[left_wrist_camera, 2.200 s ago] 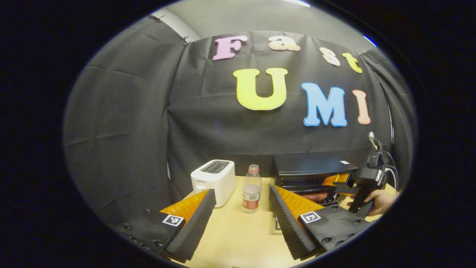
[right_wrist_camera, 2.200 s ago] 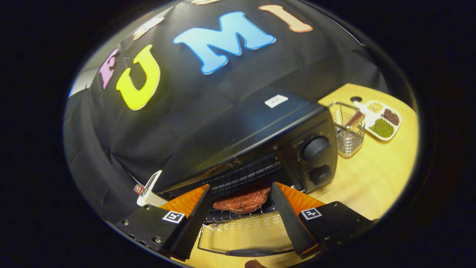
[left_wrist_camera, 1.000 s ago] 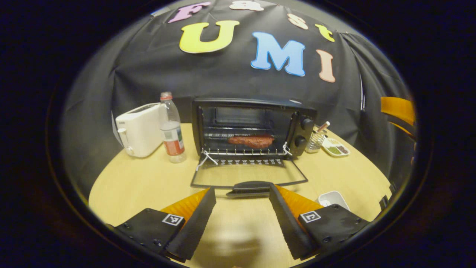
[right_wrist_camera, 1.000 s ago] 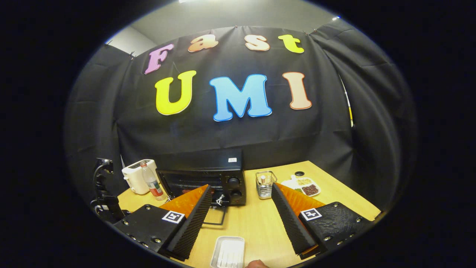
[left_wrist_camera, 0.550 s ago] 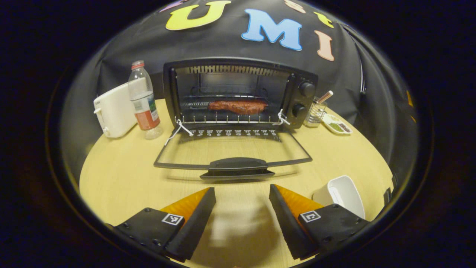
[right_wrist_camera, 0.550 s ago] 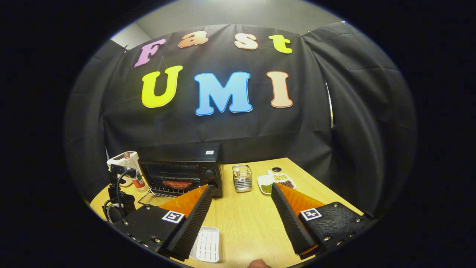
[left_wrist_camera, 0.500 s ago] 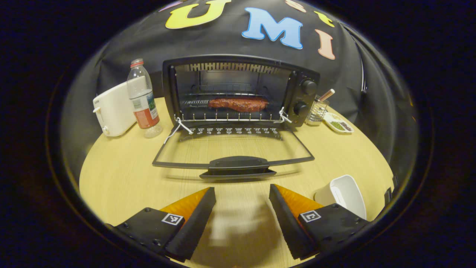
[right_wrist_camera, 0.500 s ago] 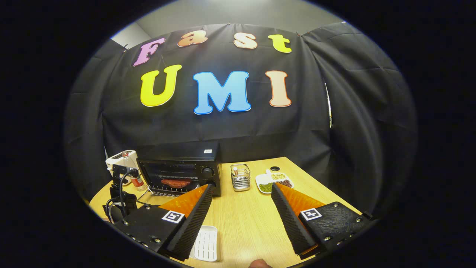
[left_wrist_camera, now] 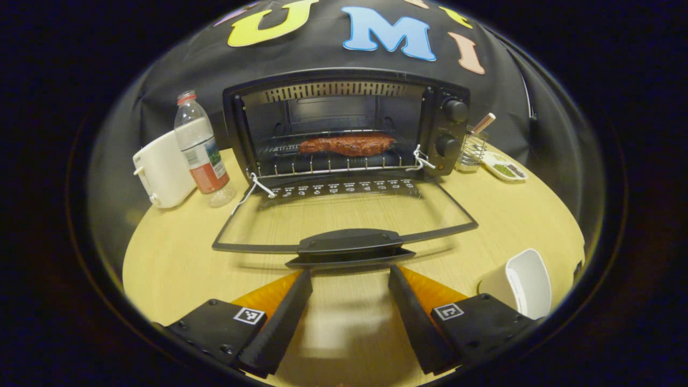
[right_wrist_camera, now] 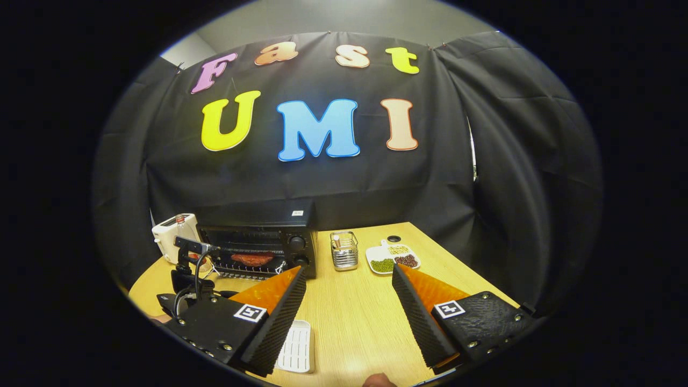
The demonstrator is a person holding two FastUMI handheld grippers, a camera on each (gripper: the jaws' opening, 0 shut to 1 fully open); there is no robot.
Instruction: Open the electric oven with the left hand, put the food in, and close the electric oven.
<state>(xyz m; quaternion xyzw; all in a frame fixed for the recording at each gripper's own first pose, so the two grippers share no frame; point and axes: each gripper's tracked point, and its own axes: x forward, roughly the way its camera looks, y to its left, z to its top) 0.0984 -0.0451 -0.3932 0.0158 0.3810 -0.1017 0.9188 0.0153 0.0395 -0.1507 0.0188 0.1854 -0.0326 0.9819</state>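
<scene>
A black electric oven (left_wrist_camera: 344, 97) stands at the back of the wooden table, its glass door (left_wrist_camera: 344, 215) folded down flat. On the wire rack inside lies a reddish-brown slab of meat (left_wrist_camera: 346, 145). The door's black handle (left_wrist_camera: 349, 247) sits just beyond my left gripper (left_wrist_camera: 349, 279), which is open and holds nothing. In the right gripper view the oven (right_wrist_camera: 258, 242) with the meat (right_wrist_camera: 252, 259) is far off at the left. My right gripper (right_wrist_camera: 349, 285) is open and empty, well back from the oven over the table.
A white toaster (left_wrist_camera: 161, 169) and a water bottle (left_wrist_camera: 200, 150) stand left of the oven. A wire holder (left_wrist_camera: 473, 150) and a tray of beans (left_wrist_camera: 505, 169) are at its right. A white dish (left_wrist_camera: 524, 279) lies near my left gripper's right finger.
My left gripper has turned toward the oven and come close to the lowered door's handle. My right gripper let the meat go on the rack and pulled back, away from the oven.
</scene>
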